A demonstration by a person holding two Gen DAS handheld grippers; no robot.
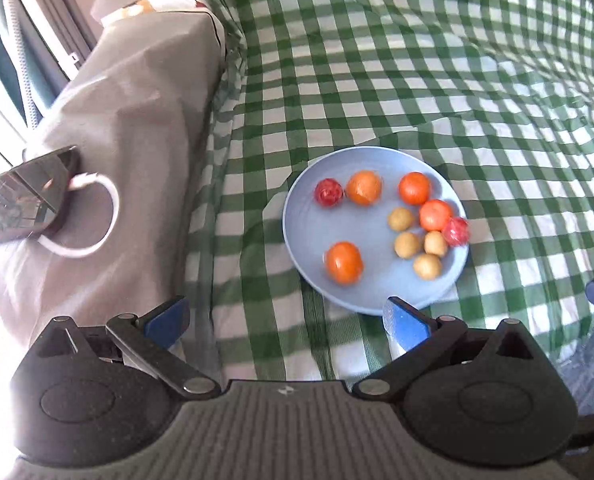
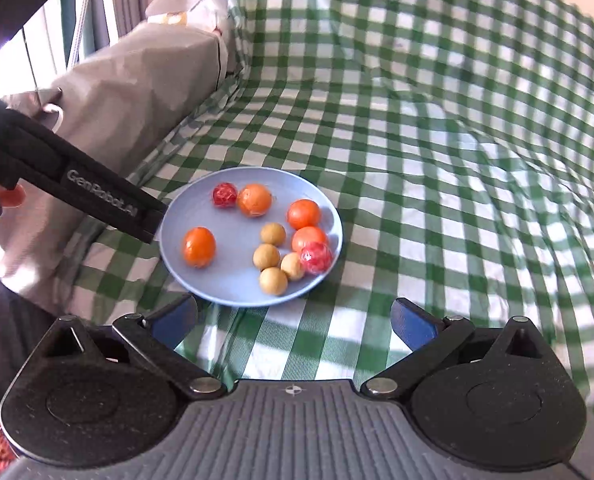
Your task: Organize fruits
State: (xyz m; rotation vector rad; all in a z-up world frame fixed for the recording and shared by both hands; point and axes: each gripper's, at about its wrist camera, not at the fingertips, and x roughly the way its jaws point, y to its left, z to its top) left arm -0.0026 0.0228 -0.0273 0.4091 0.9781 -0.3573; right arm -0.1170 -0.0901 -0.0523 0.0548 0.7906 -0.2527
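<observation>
On the cloth [image 2: 437, 160] sits a plate [image 2: 201, 276] holding the fruits: one orange [image 2: 199, 247] alone at nine o'clock, four longans [image 2: 273, 281] clustered toward four o'clock, another orange [image 2: 254, 199] at twelve.

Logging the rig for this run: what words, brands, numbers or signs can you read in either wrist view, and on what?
"GenRobot.AI": white lettering on the black body of the left gripper, seen in the right wrist view.
Small crosshair sign, no text: on the ribbed grey housing of each gripper.
No readable text on the blue plate, the fruits or the checked cloth.
</observation>
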